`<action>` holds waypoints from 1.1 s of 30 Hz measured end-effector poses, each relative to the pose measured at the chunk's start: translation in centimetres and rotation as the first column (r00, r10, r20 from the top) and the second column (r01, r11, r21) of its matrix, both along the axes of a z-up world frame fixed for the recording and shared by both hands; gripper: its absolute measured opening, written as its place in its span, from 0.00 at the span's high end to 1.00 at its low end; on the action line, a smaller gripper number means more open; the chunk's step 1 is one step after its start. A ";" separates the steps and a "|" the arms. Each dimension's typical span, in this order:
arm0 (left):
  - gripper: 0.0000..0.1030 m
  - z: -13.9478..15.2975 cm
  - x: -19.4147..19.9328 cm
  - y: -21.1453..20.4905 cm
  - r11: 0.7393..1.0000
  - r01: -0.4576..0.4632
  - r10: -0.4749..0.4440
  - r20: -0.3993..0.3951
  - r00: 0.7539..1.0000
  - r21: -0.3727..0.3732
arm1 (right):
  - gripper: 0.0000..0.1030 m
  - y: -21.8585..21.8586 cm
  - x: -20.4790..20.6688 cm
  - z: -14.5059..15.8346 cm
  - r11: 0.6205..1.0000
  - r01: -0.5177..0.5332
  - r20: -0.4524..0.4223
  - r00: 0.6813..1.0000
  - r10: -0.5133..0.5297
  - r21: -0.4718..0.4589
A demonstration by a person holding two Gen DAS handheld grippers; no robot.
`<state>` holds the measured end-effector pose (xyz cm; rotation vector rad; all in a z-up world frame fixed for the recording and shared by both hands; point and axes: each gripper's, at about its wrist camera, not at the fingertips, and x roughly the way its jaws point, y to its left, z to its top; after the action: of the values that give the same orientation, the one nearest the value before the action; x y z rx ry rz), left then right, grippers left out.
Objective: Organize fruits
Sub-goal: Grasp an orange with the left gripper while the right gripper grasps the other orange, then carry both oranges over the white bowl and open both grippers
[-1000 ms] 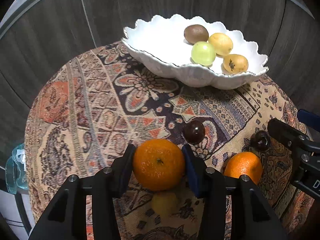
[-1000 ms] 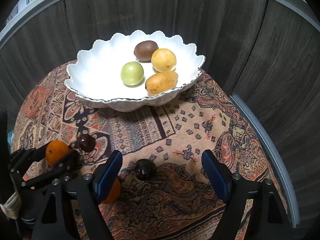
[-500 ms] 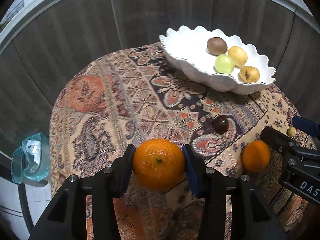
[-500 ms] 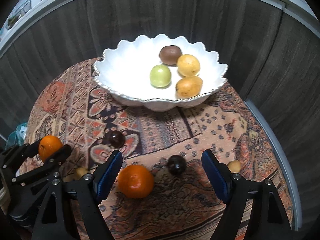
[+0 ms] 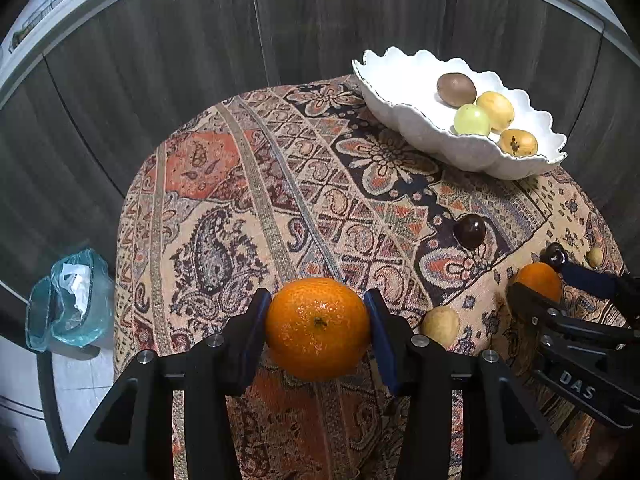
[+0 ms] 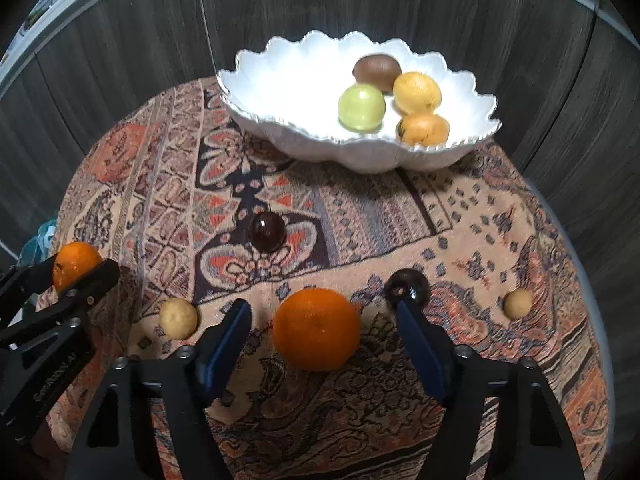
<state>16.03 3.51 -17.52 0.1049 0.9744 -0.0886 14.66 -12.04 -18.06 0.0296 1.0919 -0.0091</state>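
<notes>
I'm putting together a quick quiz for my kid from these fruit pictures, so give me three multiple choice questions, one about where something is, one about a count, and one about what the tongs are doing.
1. Where does the white bowl stand?
A. At the far edge of the patterned cloth
B. On the floor
C. Between the right tongs

2. How many fruits lie in the bowl?
A. Two
B. Four
C. Six

3. What are the left tongs doing?
A. Hanging open with nothing in them
B. Clamping a dark plum
C. Clamping an orange

Answers
1. A: the bowl sits on the cloth near the wooden wall, beyond the loose fruit.
2. B: a brown one, a green one and two yellow-orange ones show inside.
3. C: both pads press on the orange's sides, held above the cloth.
</notes>
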 end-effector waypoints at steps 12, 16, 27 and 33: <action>0.54 0.4 -0.3 -0.4 1.000 0.006 -0.006 0.003 1.000 0.000 | 0.55 -0.5 -0.1 -1.1 0.999 -0.003 -0.036 0.999 0.004 0.054; 0.54 0.9 -0.2 -0.8 1.000 0.010 -0.010 0.011 1.000 -0.001 | 0.56 -0.5 -0.3 0.1 0.999 -0.006 -0.006 1.000 0.006 0.052; 0.55 3.8 1.1 -2.8 0.999 0.039 -0.037 0.060 0.998 -0.030 | 0.56 -2.3 0.4 4.1 0.999 0.010 0.076 0.997 -0.013 0.051; 0.55 5.8 3.0 -4.5 0.997 0.071 -0.067 0.098 0.993 -0.042 | 0.56 -3.6 2.0 6.2 0.999 0.032 0.126 0.991 -0.037 0.040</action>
<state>19.07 -0.96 -11.75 0.1006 0.8722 -0.1674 16.69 -15.65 -11.89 0.0826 0.9642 -0.0172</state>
